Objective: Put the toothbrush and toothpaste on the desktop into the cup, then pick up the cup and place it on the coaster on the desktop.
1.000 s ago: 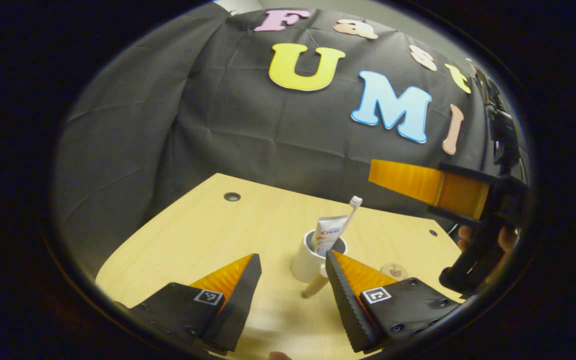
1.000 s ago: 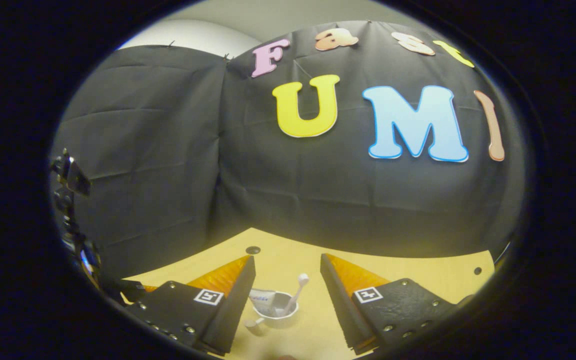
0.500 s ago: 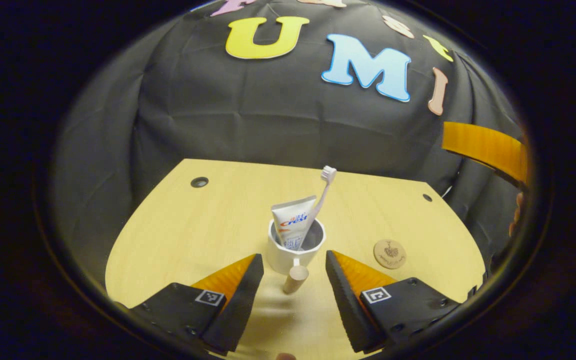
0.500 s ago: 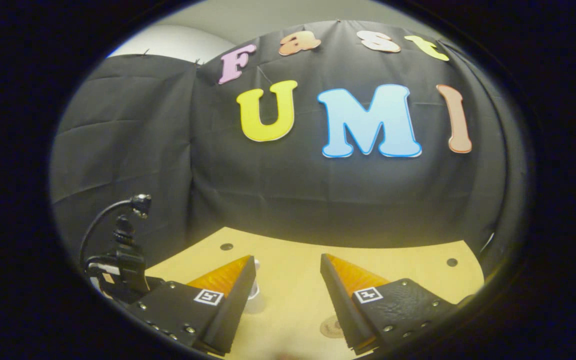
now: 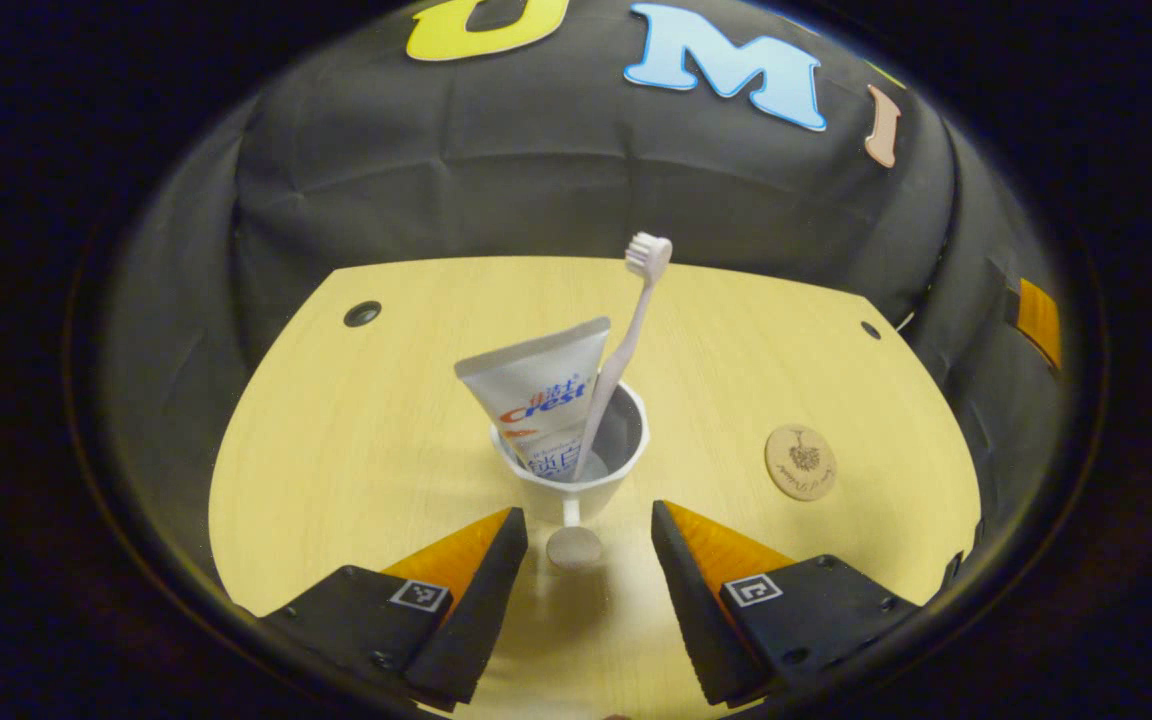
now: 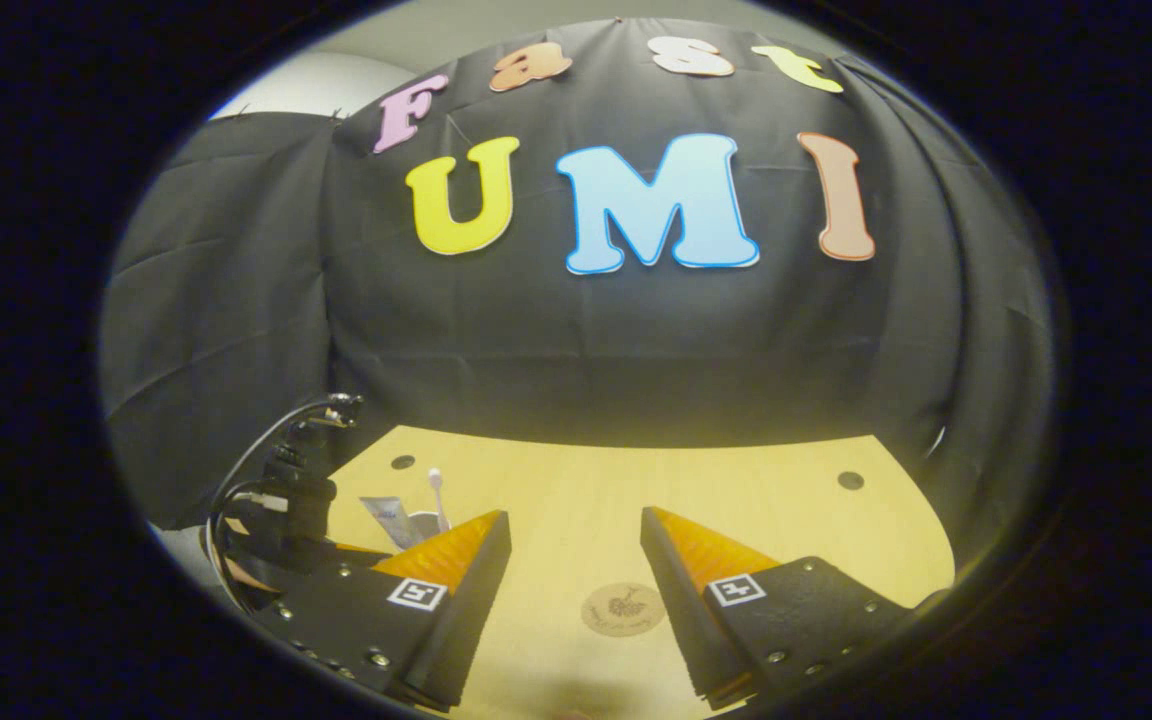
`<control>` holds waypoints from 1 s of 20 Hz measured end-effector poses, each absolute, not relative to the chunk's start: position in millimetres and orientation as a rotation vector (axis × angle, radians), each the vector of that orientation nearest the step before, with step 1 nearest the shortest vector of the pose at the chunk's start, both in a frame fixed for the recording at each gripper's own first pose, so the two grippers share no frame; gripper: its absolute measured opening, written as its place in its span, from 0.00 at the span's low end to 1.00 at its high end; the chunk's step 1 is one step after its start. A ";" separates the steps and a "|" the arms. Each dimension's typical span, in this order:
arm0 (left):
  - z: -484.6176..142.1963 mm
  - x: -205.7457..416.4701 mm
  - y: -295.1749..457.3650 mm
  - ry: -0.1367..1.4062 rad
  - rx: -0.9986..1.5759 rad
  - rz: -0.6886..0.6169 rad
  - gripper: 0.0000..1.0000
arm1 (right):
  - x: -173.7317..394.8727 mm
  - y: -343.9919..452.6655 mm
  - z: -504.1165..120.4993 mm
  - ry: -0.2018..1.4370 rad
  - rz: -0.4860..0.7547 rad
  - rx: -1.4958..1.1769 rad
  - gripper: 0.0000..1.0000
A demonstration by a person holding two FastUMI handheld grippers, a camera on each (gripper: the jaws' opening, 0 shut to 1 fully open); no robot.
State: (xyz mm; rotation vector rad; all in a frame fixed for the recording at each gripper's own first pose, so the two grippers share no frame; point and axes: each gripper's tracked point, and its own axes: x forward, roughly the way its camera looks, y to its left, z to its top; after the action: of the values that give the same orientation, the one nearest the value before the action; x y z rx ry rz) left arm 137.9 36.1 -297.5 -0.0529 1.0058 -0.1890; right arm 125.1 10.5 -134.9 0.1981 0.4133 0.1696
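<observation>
On the left of the left gripper view the bare worktop [image 5: 336, 450] runs up to a small round hole; nearer the middle the white cup [image 5: 576, 478] stands upright, now larger and more central than 0.5 s ago, so the left gripper [image 5: 588, 535] has closed in on it. Its fingers are apart, empty, and sit either side of the cup's round-ended handle [image 5: 574, 546], which points straight back between them without touching. The toothpaste [image 5: 542, 395] leans left in the cup and the toothbrush [image 5: 626, 335] stands beside it, bristles up (so the first 2 items are done). To the right lies the round coaster [image 5: 801, 462], apart from the cup. In the right gripper view the right gripper [image 6: 576, 560], which 1 s ago hung over the cup, has swung away and now hovers above the coaster, fingers apart and holding nothing. The handle grasp looks like the next step.
</observation>
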 end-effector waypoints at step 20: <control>-355.8 143.1 41.1 1.186 -0.017 -0.149 0.44 | 79.0 -34.4 -183.7 0.590 0.046 0.281 0.80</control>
State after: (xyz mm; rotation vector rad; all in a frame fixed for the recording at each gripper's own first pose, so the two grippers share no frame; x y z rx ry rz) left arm 143.1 41.1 -355.8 -0.0166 1.1863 -0.1489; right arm 79.0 -34.4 -183.7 0.2813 0.5901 0.0459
